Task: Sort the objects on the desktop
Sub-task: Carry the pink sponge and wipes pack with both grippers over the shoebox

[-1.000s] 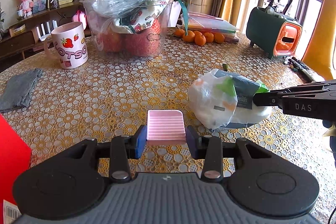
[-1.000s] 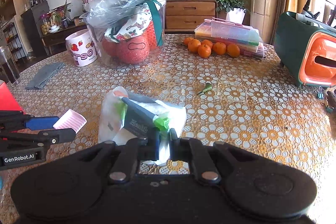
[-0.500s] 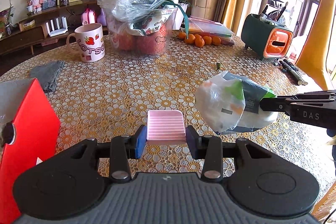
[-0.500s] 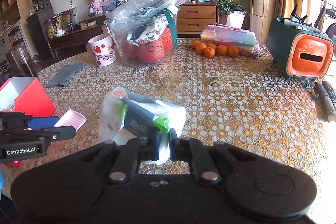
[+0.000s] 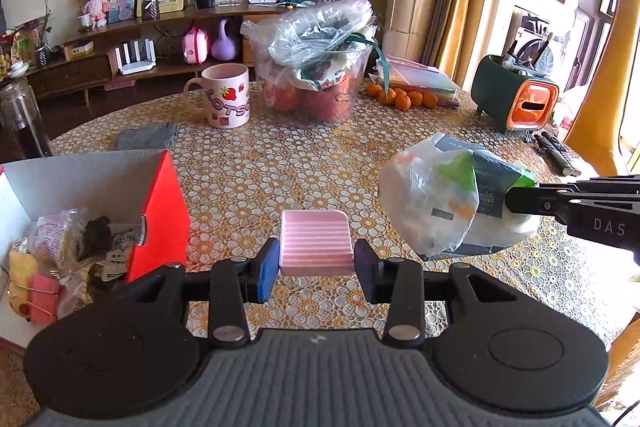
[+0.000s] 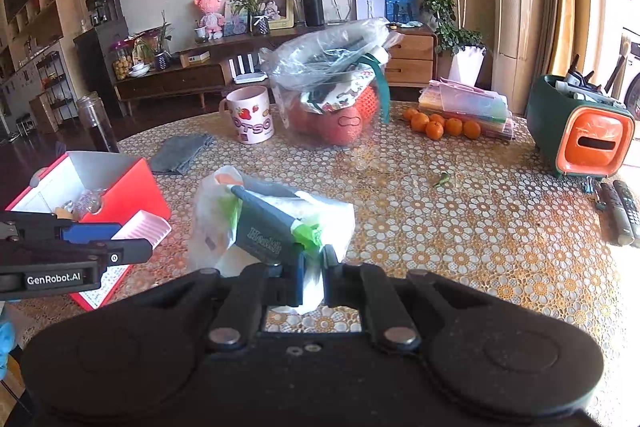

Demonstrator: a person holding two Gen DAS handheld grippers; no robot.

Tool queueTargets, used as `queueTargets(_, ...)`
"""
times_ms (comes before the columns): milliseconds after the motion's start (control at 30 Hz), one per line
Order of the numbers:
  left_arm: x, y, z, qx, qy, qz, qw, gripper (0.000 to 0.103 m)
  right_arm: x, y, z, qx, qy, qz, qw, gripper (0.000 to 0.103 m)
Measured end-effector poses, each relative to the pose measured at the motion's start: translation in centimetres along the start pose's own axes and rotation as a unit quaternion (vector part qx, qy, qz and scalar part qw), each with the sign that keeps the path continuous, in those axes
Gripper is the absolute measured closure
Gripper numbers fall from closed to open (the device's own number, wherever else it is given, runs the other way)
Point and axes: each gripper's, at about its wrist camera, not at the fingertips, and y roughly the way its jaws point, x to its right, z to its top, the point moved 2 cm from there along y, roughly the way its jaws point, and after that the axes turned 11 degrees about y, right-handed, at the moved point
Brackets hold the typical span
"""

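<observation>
Right wrist: floral-patterned table, living room.

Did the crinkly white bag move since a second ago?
Yes. The white bag, pinched in the right gripper, has come up and back from the strawberry mug, toward the red box; more of the table shows now.

The black side plate of the right gripper, reaching in at three o'clock of the left wrist view, bears the pale letters "DAS". The black body of the left gripper, at nine o'clock of the right wrist view, carries white lettering "GenRobot.AI". The pink strawberry-printed ceramic mug, toward eleven o'clock, shows the red letters "LOTSO". Print on the dark packet inside the crumpled white plastic bag is not surely legible.
</observation>
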Motion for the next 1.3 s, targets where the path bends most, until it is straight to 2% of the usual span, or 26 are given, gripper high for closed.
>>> queueTargets(300, -4.7, -4.3, -1.1, 0.017, -0.01, 0.024, 0.9995, 0.064, -6.5, -0.8, 0.1, 0.006, -0.032, 0.034, 0.999, 0.095)
queueTargets(667, -11.2, -7.1, -3.2, 0.021, -0.035, 0.064, 0.9971, 0.064, -15.5, 0.5, 0.3, 0.003, -0.081, 0.077, 0.994, 0.095)
queueTargets(1000, -17.4, -7.7, -5.0, 0.01, -0.055, 0.111, 0.9922, 0.064, -22.3, 3.8, 0.5, -0.005, -0.112, 0.103, 0.988, 0.095)
queueTargets(1300, -22.4, -6.3, -6.3, -0.011, -0.068, 0.149, 0.9864, 0.064, -26.0, 7.9, 0.9, -0.012, -0.121, 0.098, 0.988, 0.095)
